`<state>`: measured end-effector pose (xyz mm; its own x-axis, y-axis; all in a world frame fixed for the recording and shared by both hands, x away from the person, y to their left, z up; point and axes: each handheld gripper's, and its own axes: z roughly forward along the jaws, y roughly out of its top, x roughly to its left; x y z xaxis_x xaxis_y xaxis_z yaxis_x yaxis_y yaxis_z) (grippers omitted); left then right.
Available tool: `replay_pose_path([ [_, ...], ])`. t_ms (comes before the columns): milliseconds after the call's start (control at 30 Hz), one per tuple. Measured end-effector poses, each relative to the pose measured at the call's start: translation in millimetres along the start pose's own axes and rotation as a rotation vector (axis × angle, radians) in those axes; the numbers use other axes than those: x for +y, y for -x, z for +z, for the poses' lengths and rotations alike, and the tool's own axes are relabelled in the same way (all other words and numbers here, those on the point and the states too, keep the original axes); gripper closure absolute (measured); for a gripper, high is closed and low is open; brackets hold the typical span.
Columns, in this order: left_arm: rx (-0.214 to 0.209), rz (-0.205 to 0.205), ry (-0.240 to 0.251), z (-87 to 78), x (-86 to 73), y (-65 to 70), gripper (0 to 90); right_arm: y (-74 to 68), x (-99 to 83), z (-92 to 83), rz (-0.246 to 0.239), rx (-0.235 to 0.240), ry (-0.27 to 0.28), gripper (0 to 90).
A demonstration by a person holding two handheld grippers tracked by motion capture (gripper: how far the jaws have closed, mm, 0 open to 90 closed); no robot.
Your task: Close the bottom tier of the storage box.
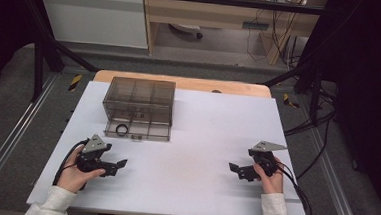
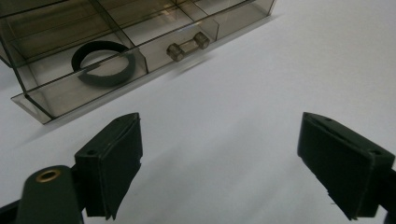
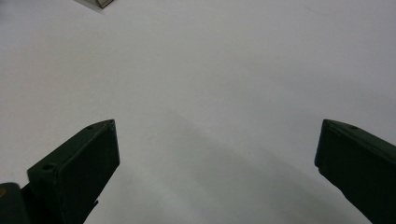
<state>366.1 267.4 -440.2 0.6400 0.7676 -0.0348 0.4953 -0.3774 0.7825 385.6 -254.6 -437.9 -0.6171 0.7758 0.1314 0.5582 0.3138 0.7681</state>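
Note:
A smoky clear plastic drawer box [image 1: 138, 107] stands at the back left of the white board [image 1: 195, 153]. Its bottom drawer [image 2: 93, 88] is pulled out, with a small bar handle [image 2: 188, 45], and a black ring [image 2: 103, 62] lies in its left compartment; the same ring [image 1: 121, 129] shows in the high view. My left gripper [image 1: 117, 165] rests on the board in front of the box, open and holding nothing. My right gripper [image 1: 236, 169] rests at the right, open over bare board, jaws pointing left. In the right gripper view a corner of the box [image 3: 95, 3] is at the top edge.
The board lies on a wooden table [image 1: 180, 82] whose far edge shows behind the box. Cables [image 1: 303, 194] trail from the right gripper off the board's right side. A dark frame [image 1: 47, 43] and metal rails surround the table.

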Motion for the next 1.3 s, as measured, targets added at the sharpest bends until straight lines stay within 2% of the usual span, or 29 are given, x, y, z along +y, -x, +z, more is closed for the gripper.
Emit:
replay_pose_path([
  [433,0.011,-0.018,-0.01,4.0,8.6,-4.8,21.4,-0.8,-0.2,-1.1,0.001,0.011,0.007,0.4],
  [867,0.016,-0.002,-0.029,16.2,19.2,-6.7,30.7,-0.2,-0.9,-2.3,-0.005,0.005,0.01,0.4],
  [1033,0.023,-0.002,-0.033,20.6,22.1,-8.6,36.2,-0.2,-1.2,-2.5,0.0,0.006,0.01,0.4],
  [1300,0.046,0.01,-0.065,26.8,23.6,-13.3,46.9,-0.7,-1.3,-2.0,0.0,0.009,0.008,0.4],
])
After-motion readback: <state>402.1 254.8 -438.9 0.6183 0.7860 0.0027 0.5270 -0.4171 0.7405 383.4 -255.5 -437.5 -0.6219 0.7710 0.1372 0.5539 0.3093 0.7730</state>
